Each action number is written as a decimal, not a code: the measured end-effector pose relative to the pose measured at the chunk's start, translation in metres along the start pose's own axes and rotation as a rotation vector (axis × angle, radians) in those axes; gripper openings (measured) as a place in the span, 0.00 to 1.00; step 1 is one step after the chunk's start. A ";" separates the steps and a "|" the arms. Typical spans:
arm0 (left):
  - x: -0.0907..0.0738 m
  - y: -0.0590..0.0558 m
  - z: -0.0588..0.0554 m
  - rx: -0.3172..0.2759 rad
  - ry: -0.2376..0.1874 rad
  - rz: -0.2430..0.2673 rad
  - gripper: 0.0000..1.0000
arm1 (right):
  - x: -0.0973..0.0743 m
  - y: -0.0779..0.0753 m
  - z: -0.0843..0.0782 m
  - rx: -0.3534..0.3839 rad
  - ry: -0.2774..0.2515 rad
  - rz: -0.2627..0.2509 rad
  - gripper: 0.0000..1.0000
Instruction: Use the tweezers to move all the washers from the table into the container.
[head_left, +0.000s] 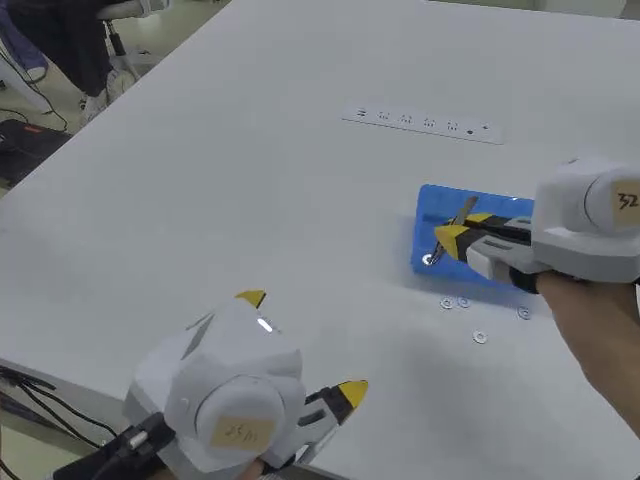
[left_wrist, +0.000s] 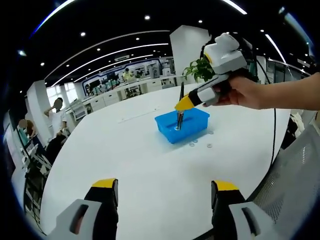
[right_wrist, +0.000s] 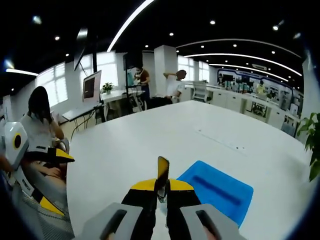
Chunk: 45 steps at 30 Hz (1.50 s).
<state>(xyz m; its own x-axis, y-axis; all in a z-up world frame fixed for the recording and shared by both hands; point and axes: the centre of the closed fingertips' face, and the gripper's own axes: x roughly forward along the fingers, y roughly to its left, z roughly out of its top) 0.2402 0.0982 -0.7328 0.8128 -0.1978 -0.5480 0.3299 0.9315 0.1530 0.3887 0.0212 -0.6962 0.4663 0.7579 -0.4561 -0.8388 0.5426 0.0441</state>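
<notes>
My right gripper (head_left: 452, 236) is shut on the metal tweezers (head_left: 445, 240), which point down over the left end of the blue container (head_left: 497, 208). A small ring shows at the tweezer tips; I cannot tell whether it is held. Several washers (head_left: 480, 337) lie on the white table just in front of the container. My left gripper (head_left: 300, 345) hovers open near the table's front edge, holding nothing. In the left gripper view its jaws (left_wrist: 165, 186) stand wide apart, with the tweezers (left_wrist: 180, 107) dipping into the container (left_wrist: 182, 125). The right gripper view has the tweezers (right_wrist: 162, 175) between shut jaws beside the container (right_wrist: 217, 190).
A flat white power strip (head_left: 420, 123) lies on the table beyond the container. Cables and a dark object hang off the table's left edge (head_left: 20, 140). People sit and stand at desks in the background (right_wrist: 40, 115). Wide bare table lies left of the container.
</notes>
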 end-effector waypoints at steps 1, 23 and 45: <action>0.000 0.000 0.000 0.004 -0.001 0.001 0.77 | 0.000 -0.003 0.004 0.001 -0.006 -0.007 0.02; 0.003 0.002 0.021 -0.007 -0.013 -0.042 0.64 | 0.043 -0.039 -0.024 0.013 0.041 -0.103 0.03; 0.141 -0.012 0.146 0.026 -0.149 -0.297 0.17 | 0.061 -0.038 -0.043 0.026 0.048 -0.098 0.03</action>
<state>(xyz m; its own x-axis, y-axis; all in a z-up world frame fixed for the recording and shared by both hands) 0.4209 0.0146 -0.6922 0.7402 -0.5035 -0.4456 0.5731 0.8191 0.0264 0.4366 0.0312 -0.7635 0.5308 0.6830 -0.5017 -0.7821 0.6228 0.0203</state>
